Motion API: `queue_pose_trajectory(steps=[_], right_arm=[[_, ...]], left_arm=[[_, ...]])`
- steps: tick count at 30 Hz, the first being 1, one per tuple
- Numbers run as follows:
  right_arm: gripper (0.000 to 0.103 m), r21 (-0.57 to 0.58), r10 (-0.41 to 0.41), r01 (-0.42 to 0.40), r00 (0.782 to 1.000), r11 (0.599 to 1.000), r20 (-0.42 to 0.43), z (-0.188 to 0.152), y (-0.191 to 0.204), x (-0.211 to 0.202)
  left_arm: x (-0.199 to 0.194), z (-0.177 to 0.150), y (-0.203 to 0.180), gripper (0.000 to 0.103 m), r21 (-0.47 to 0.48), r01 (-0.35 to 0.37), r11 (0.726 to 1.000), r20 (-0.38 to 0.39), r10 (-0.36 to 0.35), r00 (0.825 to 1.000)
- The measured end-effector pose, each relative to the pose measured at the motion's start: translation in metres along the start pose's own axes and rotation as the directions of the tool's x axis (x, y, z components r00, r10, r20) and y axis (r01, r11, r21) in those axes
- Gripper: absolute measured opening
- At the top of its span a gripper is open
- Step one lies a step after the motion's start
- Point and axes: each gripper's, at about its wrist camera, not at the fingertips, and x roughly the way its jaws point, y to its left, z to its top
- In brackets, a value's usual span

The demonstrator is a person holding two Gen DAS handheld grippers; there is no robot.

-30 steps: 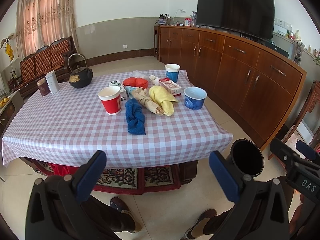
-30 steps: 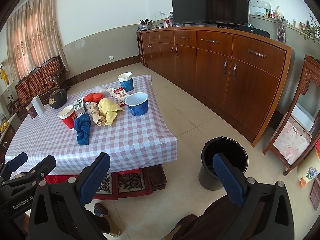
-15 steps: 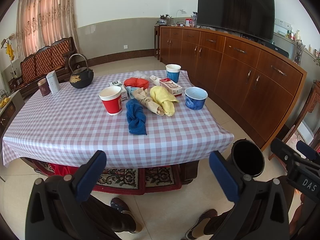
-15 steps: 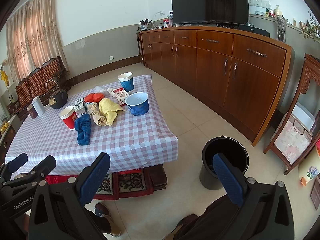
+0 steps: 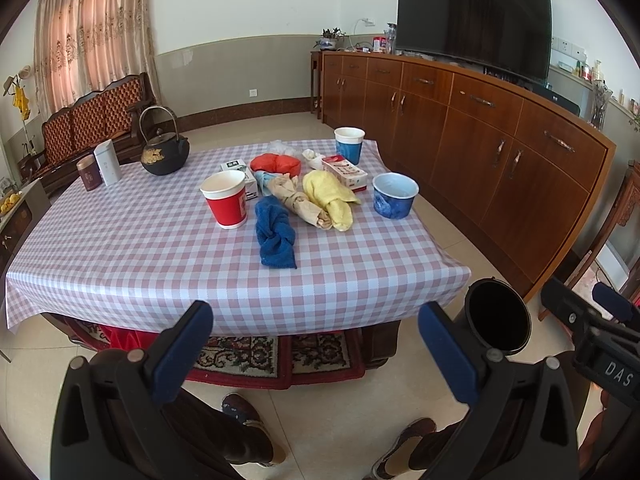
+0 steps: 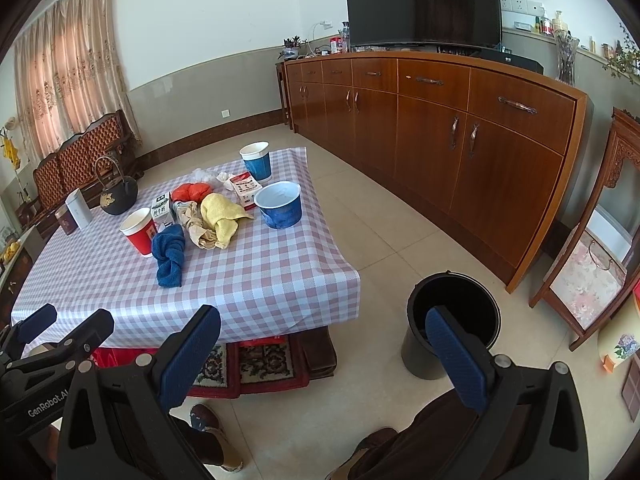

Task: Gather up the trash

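Note:
On the checked table (image 5: 132, 264) lie a red paper cup (image 5: 226, 199), a blue cloth (image 5: 275, 237), a brown paper wad (image 5: 300, 202), a yellow cloth (image 5: 331, 199), a blue bowl (image 5: 394, 195), a blue cup (image 5: 349, 145), a red-white box (image 5: 345, 172) and an orange bag (image 5: 276, 163). A black bin (image 6: 452, 330) stands on the floor right of the table, and it also shows in the left wrist view (image 5: 498, 316). My left gripper (image 5: 316, 344) and my right gripper (image 6: 322, 354) are open and empty, short of the table's near edge.
A black kettle (image 5: 163, 148) and two tins (image 5: 100, 166) stand at the table's far left. A long wooden sideboard (image 6: 460, 132) with a TV (image 6: 424, 4) runs along the right. A bench (image 5: 92, 116) stands at the back left. A patterned rug (image 5: 276, 354) lies under the table.
Both views have shifted only slightly; the table sits a touch further right in the left wrist view. Both grippers stay open and empty.

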Motion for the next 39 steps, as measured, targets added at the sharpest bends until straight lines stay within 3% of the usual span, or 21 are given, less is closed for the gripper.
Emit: queue_pose_trajectory(steps=[16,39], right_arm=[[0.103,-0.017,0.012,-0.012,1.000,1.000,-0.006,-0.002,0.008,0.012],[0.103,-0.023,0.053,-0.054,0.998,0.998,-0.015,0.013,0.021,0.068]], left_arm=[[0.012,0.002,0.011,0.103,-0.014,-0.024,1.000,-0.006,0.024,1.000],[0.065,0.021,0.043,0.103,-0.054,-0.065,0.996,-0.021,0.064,0.998]])
